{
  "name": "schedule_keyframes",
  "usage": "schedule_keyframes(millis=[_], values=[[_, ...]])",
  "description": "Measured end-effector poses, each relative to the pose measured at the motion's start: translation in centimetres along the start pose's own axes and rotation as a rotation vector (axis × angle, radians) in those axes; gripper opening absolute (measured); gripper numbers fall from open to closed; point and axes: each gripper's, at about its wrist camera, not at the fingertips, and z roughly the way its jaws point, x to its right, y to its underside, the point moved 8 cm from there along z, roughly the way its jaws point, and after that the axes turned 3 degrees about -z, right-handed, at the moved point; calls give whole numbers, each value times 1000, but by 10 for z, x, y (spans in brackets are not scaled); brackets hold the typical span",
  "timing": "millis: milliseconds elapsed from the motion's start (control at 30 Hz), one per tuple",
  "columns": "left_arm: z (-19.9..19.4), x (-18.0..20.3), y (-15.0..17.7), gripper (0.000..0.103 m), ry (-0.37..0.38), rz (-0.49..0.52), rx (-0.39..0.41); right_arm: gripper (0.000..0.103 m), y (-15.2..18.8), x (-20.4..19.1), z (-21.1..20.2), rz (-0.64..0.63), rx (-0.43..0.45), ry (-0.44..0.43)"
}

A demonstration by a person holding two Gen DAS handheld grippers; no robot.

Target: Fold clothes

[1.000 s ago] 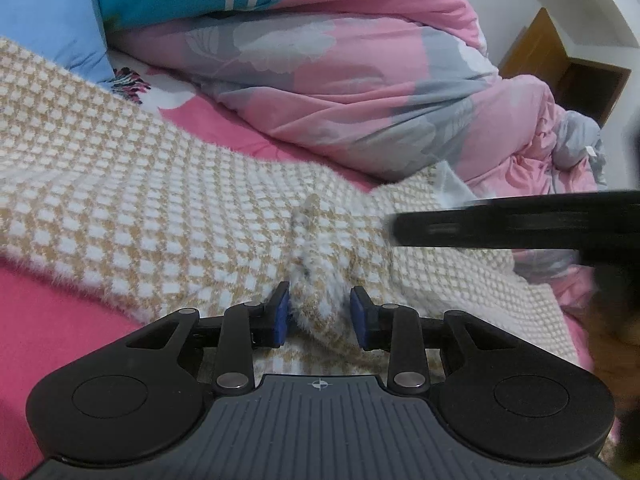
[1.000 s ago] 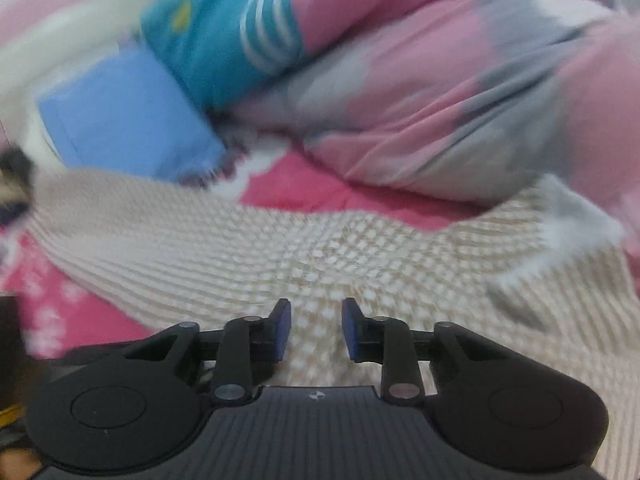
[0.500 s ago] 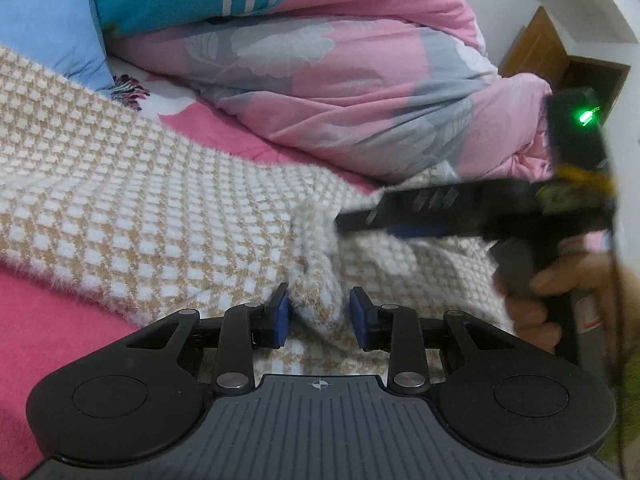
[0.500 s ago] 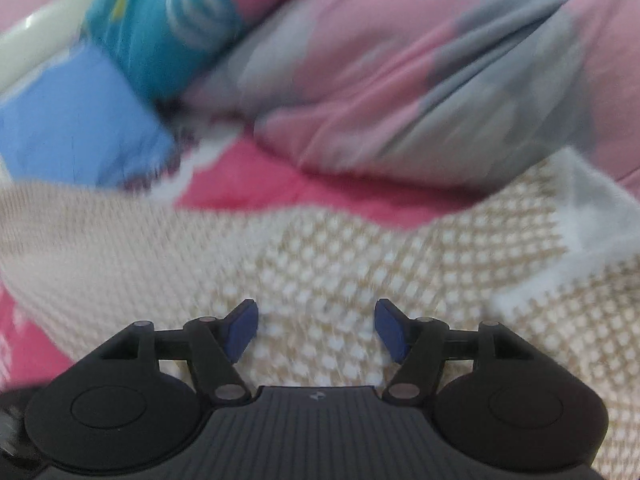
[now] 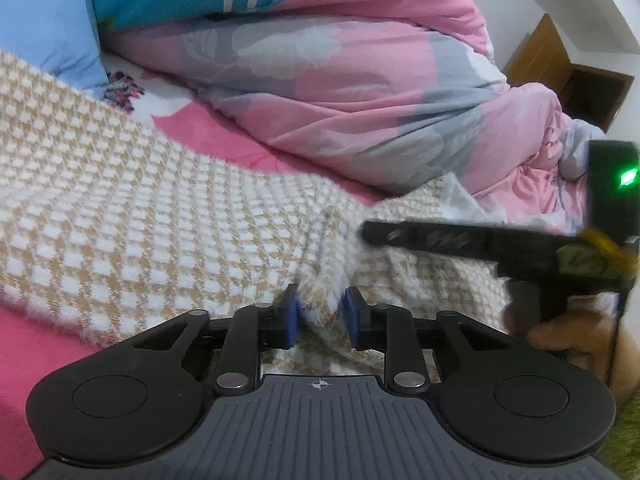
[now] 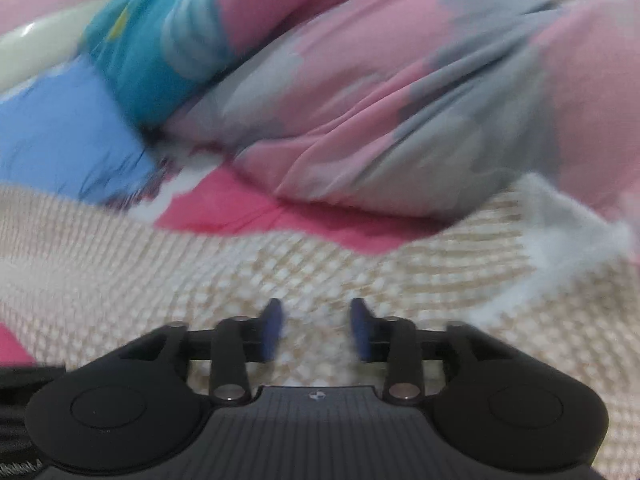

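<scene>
Knitwear (image 5: 132,216), a checked tan-and-white garment, lies spread across the pink bed (image 5: 24,340) below the heaped duvet (image 5: 360,92). Left gripper (image 5: 319,316) has its fingers narrowed on a raised ridge of the knit. Right gripper (image 6: 316,330) hovers over the cloth, fingers half apart and just closing, nothing pinched between them that I can make out. Risk: the fluffy knit may slip from the left pinch, or the right may catch only one layer, skewing the fold.
</scene>
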Motion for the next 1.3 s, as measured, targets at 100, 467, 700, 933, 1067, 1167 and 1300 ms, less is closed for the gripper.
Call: schedule_keyframes(millis=[100,467,700,933,1067,1167,1300], values=[[-16,2,-7,56,-56,31,84,44,-5,43,-59,159,110,56],[5,36,6,65,-5,197,22,25,97,223,-231,491,104,359],[11,22,8,65,-47,158,4,15,91,268,-152,502,41,357],[9,22,9,65,-48,149,14,14,107,262,-88,384,-43,318],[8,19,9,64,-54,136,17,14,96,268,-119,432,51,290],[7,18,9,63,-58,135,20,14,95,279,-109,447,44,304],[7,17,9,63,-55,132,21,10,103,295,-76,480,-20,326]])
